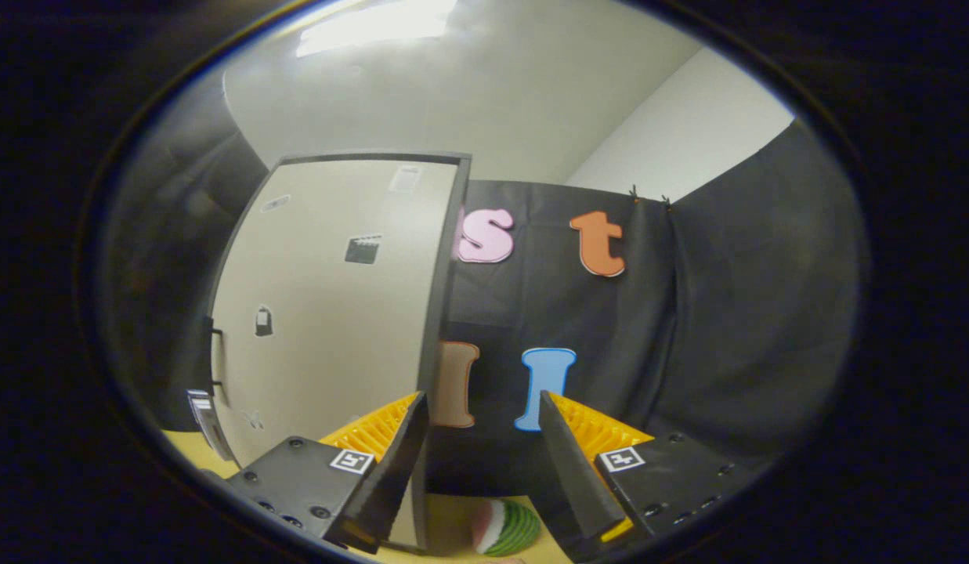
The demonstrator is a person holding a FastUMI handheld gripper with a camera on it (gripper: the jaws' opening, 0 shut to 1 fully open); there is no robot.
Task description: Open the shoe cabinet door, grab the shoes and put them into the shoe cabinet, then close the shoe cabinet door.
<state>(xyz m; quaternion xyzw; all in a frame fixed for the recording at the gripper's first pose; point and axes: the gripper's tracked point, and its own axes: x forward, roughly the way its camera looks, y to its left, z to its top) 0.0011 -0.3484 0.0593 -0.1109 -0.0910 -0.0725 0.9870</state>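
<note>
The shoe cabinet (335, 313) stands ahead and to the left, a tall beige panel in a dark frame with small stickers on it. A thin dark handle (215, 356) shows at its left edge. I cannot tell whether the panel is the door standing open or shut. My gripper (482, 395) is open with nothing between its fingers; the left finger (402, 454) overlaps the cabinet's lower right edge. Low between the fingers, a green, white and pink striped shoe (506, 527) lies on the yellow tabletop (453, 517).
Black booth cloth (688, 329) hangs behind and to the right of the cabinet. A white wall and ceiling rise above it. A small tagged item (206, 423) sits by the cabinet's lower left corner on the yellow surface.
</note>
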